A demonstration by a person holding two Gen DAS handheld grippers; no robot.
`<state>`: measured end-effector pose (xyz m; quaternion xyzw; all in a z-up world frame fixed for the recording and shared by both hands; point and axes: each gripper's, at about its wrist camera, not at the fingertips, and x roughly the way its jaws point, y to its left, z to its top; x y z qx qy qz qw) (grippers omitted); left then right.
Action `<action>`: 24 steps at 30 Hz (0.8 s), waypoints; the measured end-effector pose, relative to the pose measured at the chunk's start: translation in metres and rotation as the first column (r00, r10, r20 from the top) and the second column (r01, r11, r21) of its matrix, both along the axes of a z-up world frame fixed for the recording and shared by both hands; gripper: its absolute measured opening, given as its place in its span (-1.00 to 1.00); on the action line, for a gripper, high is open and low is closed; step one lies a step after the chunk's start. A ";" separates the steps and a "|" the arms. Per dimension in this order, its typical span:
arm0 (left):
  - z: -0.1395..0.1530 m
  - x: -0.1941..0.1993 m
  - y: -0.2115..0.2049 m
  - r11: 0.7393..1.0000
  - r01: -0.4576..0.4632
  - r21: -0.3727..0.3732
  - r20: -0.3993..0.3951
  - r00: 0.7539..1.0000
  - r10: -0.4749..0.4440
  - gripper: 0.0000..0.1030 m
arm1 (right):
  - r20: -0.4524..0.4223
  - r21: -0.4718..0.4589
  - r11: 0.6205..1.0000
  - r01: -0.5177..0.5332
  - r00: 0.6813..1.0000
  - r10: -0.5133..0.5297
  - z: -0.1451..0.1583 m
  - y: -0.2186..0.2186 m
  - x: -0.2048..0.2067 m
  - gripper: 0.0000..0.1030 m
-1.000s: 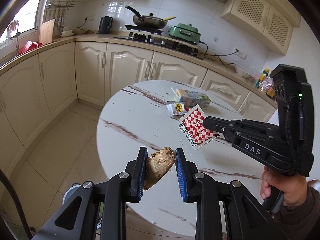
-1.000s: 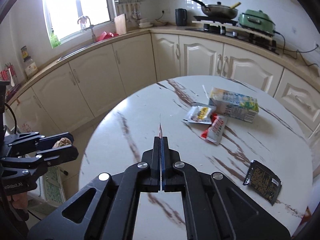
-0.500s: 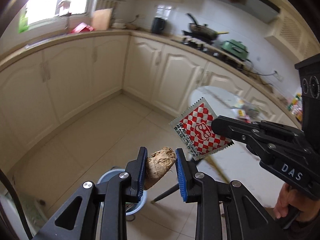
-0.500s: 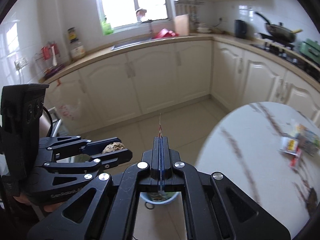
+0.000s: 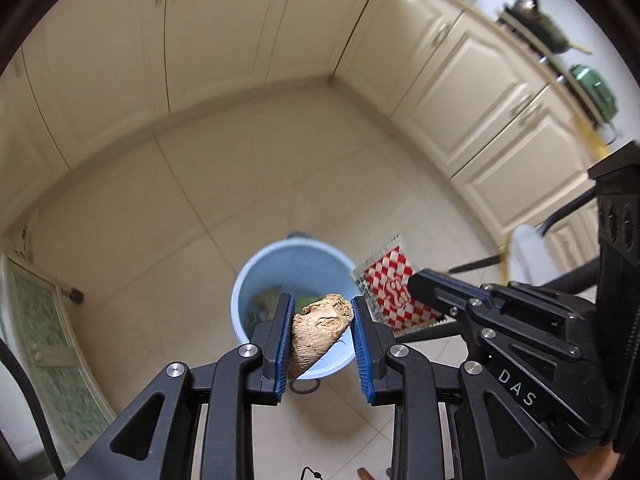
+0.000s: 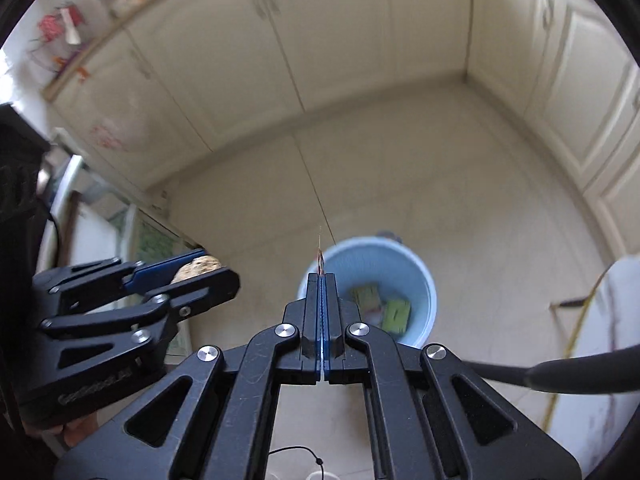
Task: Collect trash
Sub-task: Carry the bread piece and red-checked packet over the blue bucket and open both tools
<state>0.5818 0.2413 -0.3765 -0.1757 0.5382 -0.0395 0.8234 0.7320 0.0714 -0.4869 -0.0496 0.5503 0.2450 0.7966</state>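
Black right hand-held gripper (image 5: 416, 282) reads "DAS", pinching checkered wrapper (image 5: 390, 290).

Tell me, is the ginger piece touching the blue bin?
Apart. The left wrist view shows the ginger piece clamped in the left gripper and held in the air above the blue bin.

Ginger root (image 5: 320, 330) in left tongs (image 5: 320, 312) above blue bin (image 5: 256, 276)
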 end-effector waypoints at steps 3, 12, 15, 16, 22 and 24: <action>-0.034 0.020 0.000 1.000 -0.003 -0.029 -0.056 0.998 0.001 -0.53 | -0.048 0.014 1.000 0.020 0.999 -0.019 -0.035 -0.007 0.010 -0.94; -0.094 0.074 0.004 0.999 0.020 -0.045 -0.132 0.991 -0.026 -0.52 | -0.054 -0.051 0.993 0.103 0.993 -0.106 -0.068 -0.033 0.031 -0.16; -0.102 0.092 -0.009 1.000 0.018 -0.022 -0.156 0.987 -0.021 -0.30 | -0.041 -0.058 0.992 0.111 0.993 -0.113 -0.066 -0.040 0.031 -0.09; -0.098 0.091 -0.013 1.000 0.012 -0.024 -0.159 0.987 -0.016 -0.21 | -0.038 -0.066 0.991 0.118 0.992 -0.121 -0.064 -0.043 0.032 -0.08; -0.088 0.100 -0.016 1.000 -0.030 0.006 -0.130 0.991 0.030 0.24 | -0.022 -0.050 0.988 0.146 0.989 -0.147 -0.049 -0.053 0.034 -0.02; -0.079 0.097 -0.014 0.999 -0.043 0.029 -0.116 0.992 0.046 0.24 | -0.021 -0.038 0.989 0.143 0.989 -0.143 -0.041 -0.054 0.032 -0.02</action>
